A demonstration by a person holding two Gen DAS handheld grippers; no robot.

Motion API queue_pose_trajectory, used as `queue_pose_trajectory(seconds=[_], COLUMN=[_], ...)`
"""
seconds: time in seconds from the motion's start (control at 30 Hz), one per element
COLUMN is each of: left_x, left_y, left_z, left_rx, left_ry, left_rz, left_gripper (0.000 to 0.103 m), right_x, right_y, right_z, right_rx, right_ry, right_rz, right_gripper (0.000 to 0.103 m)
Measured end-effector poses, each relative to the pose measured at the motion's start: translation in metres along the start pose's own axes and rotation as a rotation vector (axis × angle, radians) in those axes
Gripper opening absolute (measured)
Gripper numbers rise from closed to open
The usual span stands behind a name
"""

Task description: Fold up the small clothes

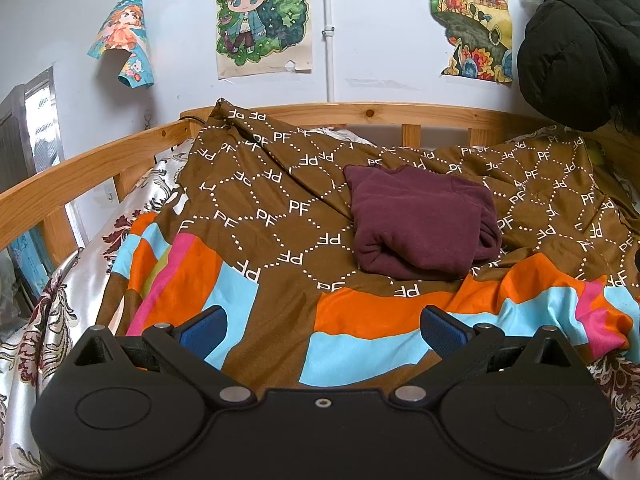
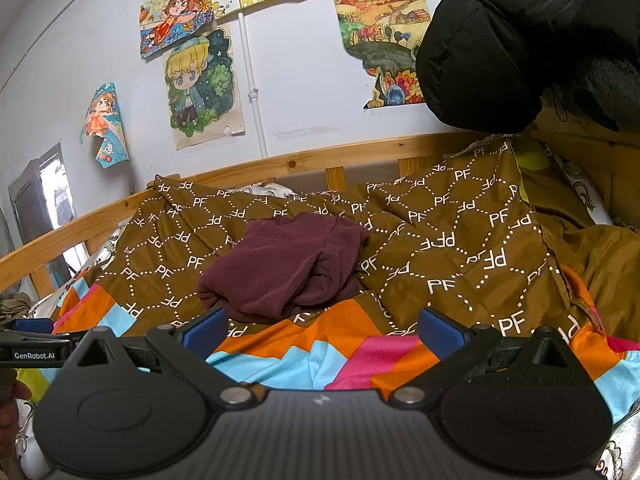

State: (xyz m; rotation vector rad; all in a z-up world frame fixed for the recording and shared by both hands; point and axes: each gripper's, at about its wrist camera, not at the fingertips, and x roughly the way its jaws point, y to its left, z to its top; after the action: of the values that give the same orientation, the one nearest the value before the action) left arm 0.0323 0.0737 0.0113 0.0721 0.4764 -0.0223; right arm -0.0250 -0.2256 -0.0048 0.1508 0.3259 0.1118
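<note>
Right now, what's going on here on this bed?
A person holds a gripper in each hand over a bed. The left gripper and right gripper are both open and hold nothing. Ahead of them a dark red garment lies folded into a bundle on the brown patterned blanket, untouched by either gripper. A black jacket hangs at the right.

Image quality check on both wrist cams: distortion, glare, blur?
Left wrist: strong fisheye, bed rail bows; soft even light; maroon garment sharp. Right wrist: same bowing, dark corners; glare on the satin sheet; black jacket loses detail.
</note>
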Motion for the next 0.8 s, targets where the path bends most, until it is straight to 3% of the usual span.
queue_pose_trajectory(seconds=[0.8], left_x=[0.0016], left_y=[0.0012], left_z=[-0.0023], left_rx=[0.003], left_ry=[0.013], left_rz=[0.020], left_gripper=[0.102], right_x=[-0.0010], right_y=[0.0017], right_z=[0.0007], right_rx=[0.004], right_ry=[0.003], right_rz=[-0.002], right_gripper=[0.103])
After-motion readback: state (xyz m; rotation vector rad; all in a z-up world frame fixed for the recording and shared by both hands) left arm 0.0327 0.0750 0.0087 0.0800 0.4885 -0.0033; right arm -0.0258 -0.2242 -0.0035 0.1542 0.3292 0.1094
